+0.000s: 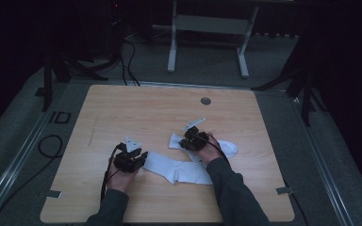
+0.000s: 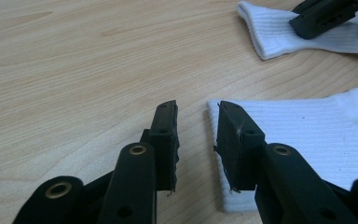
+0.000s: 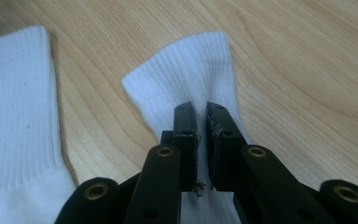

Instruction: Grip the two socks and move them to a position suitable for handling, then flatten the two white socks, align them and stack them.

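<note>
the near sock (image 1: 179, 168) lies flat on the table (image 1: 122, 117) in front of the person, its cuff edge between the left gripper (image 2: 196, 140)'s fingers, which stand apart, one on bare wood and one on the ribbing. to take it well, slide that gripper further over the cuff before squeezing, so both layers come up together. beyond it, the far sock (image 3: 186, 79) has its cuff pinched into a ridge by the right gripper (image 3: 201, 149), whose fingers look clamped on the fabric, though the dim high view leaves it unclear how deep the bite is. lift it slowly and check the hold.
</note>
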A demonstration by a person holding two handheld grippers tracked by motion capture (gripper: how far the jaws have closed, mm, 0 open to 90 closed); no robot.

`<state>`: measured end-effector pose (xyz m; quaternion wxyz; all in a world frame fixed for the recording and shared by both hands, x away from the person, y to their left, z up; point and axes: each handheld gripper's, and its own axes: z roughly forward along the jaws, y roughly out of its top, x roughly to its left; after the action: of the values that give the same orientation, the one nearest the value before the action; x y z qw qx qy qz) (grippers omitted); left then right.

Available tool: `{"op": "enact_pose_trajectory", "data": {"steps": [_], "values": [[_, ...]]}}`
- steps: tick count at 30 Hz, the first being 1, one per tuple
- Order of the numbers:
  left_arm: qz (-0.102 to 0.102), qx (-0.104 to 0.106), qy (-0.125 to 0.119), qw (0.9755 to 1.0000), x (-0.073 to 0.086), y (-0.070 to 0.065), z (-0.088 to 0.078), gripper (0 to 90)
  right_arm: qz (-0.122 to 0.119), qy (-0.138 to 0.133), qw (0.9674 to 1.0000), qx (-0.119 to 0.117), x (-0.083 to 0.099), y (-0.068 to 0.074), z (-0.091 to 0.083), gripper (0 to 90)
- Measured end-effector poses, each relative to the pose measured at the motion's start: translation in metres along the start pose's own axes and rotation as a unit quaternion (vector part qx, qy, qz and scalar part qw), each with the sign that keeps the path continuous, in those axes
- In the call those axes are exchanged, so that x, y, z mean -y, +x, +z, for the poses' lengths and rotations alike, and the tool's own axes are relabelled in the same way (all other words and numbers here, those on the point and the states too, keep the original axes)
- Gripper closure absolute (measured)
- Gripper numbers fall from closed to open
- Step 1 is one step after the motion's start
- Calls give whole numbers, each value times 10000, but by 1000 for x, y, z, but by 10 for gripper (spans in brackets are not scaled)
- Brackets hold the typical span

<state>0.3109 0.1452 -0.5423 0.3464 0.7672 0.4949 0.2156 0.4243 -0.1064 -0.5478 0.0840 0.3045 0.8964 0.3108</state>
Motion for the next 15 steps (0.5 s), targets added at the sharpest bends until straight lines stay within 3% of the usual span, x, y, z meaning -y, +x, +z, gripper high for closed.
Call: {"op": "enact_pose_trajectory", "data": {"steps": [8,15], "values": [[8,7,23,10000,0,-1,0,676,83,-34,10000,-3,4,-2,-3,832],[17,12,37,10000,0,-1,0,674,62,-21,9999,136,9,-4,-7,836]]}}
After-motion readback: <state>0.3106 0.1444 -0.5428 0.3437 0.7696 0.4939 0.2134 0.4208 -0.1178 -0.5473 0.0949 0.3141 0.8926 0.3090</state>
